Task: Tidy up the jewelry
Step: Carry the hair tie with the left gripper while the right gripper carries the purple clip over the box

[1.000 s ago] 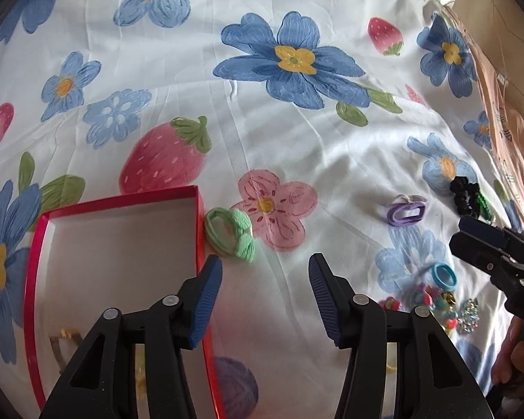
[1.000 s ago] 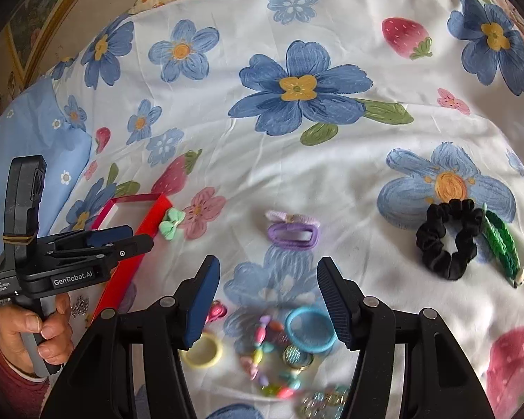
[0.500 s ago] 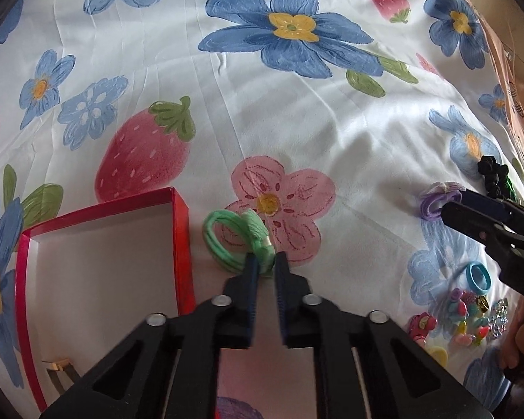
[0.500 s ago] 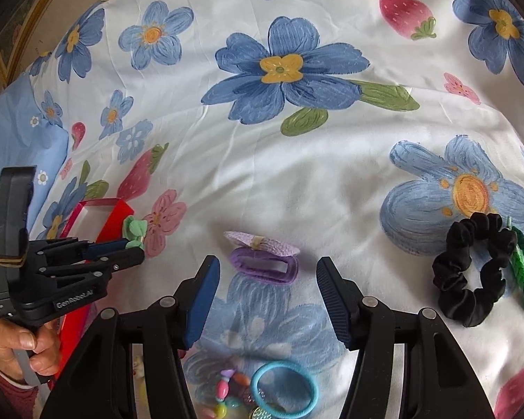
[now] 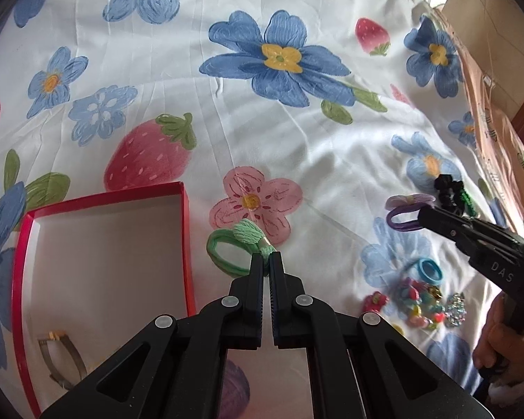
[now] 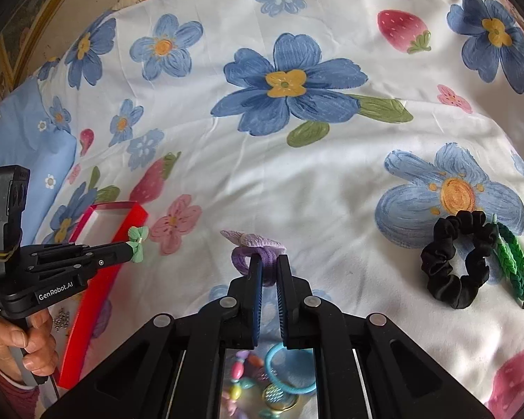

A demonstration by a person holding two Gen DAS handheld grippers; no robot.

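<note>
- While both grippers pinch a hair tie apiece on the flowered bed sheet (image 5: 297, 160), nothing has been lifted clear yet.
- The left gripper (image 5: 266, 262) has just been closing; its jaws now pinch the green hair tie (image 5: 239, 248) at its bow, just beside the red box (image 5: 187, 241).
- The right gripper (image 6: 269, 269) has also just been closing, and its jaws pinch the band of the purple hair tie (image 6: 253, 244).
- Lift the green tie straight up first so the loop clears the box wall, then release it over the bare floor of the box.
- Keep the purple tie away from the bead pile (image 6: 248, 380) nearer the bed's front edge while it travels.
- The grip on soft cloth may slip; move slowly.
</note>
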